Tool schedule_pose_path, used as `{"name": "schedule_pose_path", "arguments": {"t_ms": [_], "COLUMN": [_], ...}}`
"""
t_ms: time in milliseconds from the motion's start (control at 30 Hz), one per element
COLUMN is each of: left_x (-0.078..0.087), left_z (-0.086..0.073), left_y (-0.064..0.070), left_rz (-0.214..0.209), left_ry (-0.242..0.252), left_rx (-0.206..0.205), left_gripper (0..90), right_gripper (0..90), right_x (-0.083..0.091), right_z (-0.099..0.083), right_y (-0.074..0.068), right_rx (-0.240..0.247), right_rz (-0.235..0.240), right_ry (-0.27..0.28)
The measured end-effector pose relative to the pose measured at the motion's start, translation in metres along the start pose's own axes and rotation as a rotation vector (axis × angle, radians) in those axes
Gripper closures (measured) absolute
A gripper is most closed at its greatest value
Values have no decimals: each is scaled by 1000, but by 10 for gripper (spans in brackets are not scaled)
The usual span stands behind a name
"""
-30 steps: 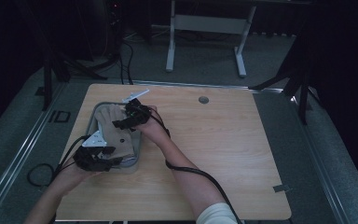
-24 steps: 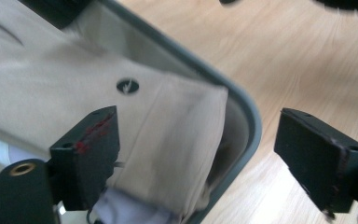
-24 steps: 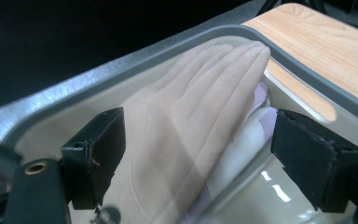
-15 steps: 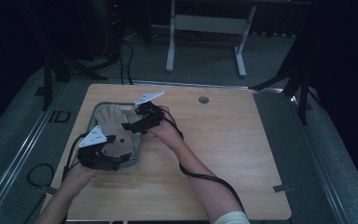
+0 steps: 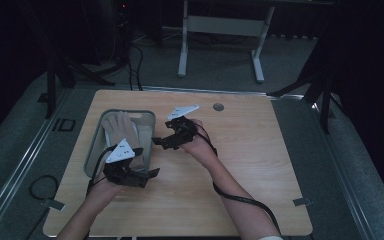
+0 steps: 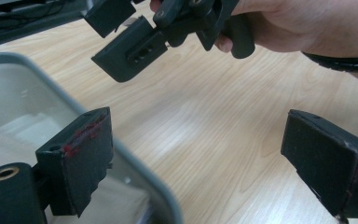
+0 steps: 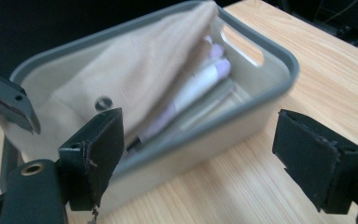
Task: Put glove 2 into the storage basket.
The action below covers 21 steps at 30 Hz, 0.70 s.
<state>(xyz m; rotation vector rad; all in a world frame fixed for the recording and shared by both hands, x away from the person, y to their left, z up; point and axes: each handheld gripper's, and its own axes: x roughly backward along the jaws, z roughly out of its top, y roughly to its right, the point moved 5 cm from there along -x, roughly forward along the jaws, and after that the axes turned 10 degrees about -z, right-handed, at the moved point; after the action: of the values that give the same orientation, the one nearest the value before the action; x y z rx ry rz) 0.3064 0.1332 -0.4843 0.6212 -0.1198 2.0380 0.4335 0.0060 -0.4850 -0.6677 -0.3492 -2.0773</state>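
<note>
Both the left gripper (image 5: 152,172) and right gripper (image 5: 155,141) are held spread and empty, just beside the grey plastic bin (image 5: 93,150) holding beige cloth (image 7: 135,79).

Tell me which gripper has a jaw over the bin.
The left gripper: one jaw overlaps the grey bin rim. The right gripper hangs just beside it, over bare table.

Bare table (image 5: 250,150) right of bin (image 5: 94,145), cloth (image 7: 135,79) covering bin's inside
</note>
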Motion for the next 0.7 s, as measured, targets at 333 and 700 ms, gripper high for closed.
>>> {"name": "schedule_pose_path", "arguments": {"t_ms": [333,700], "left_x": [-28,-56], "left_z": [-1,-11], "left_y": [17,31], "left_rz": [-76,-125], "left_ry": [-14,-27], "left_rx": [-36,-97], "left_gripper": [95,99], "right_gripper": [163,164], "right_x": [16,33], "right_z": [-33,-77], "right_y": [13,23], "right_rx": [-7,-12], "right_rz": [-19,-26], "right_ry": [-3,-22]}}
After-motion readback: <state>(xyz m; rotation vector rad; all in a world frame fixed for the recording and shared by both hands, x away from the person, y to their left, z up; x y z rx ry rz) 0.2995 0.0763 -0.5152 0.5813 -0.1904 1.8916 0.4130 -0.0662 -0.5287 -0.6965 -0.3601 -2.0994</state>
